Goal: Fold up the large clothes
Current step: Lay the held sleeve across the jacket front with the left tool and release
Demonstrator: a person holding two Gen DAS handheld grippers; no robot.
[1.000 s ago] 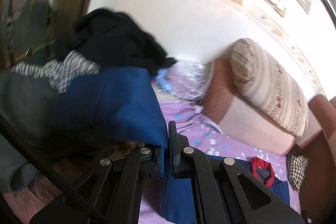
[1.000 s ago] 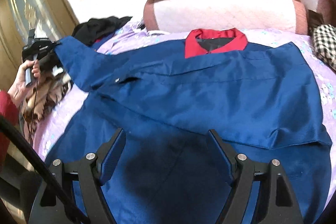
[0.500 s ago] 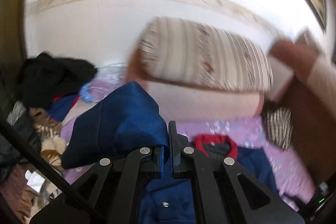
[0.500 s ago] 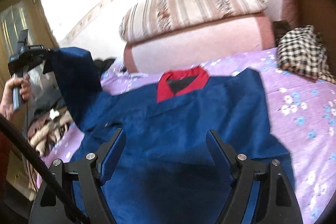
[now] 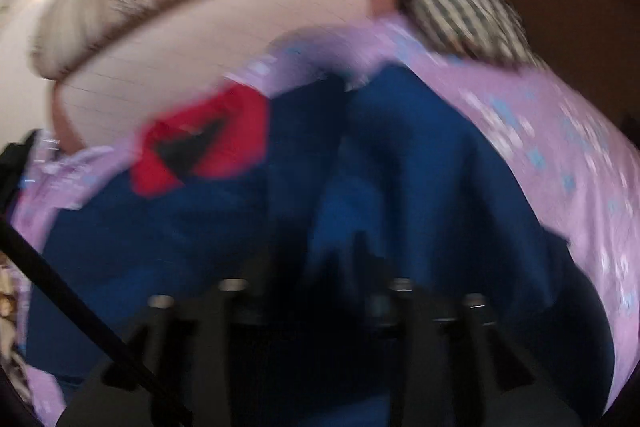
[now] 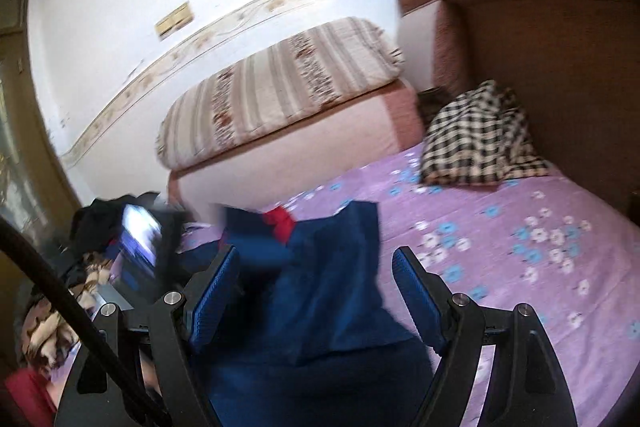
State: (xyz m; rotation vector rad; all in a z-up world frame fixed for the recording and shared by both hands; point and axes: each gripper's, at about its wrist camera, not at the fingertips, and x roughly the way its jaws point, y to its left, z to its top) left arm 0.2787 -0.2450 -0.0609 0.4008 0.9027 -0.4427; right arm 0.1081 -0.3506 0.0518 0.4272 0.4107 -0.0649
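Observation:
A blue shirt [image 5: 420, 163] with a red collar [image 5: 240, 131] lies spread on the purple flowered sheet [image 5: 560, 131]. In the blurred left wrist view my left gripper [image 5: 320, 259] hangs low over the shirt's middle. Its jaws are opening, and the folded-over blue sleeve lies just ahead and partly between the dark fingers [image 5: 360, 251]. In the right wrist view my right gripper [image 6: 316, 267] stands open above the shirt's [image 6: 332, 287] right side with nothing pinched. Its blue pads [image 6: 416, 291] are clear of the cloth. The left gripper [image 6: 168, 231] shows there as a dark blur at the left.
A striped cushion [image 6: 280, 87] lies on a pink bolster at the back. A black-and-white checked cloth [image 6: 476, 143] sits in the far right corner against a brown sofa arm [image 6: 540, 47]. Dark clothes [image 6: 104, 223] are piled at the left edge.
My left gripper swung the blue sleeve from the left side across over the shirt and down, and its jaws have parted. The right gripper rose and turned toward the right.

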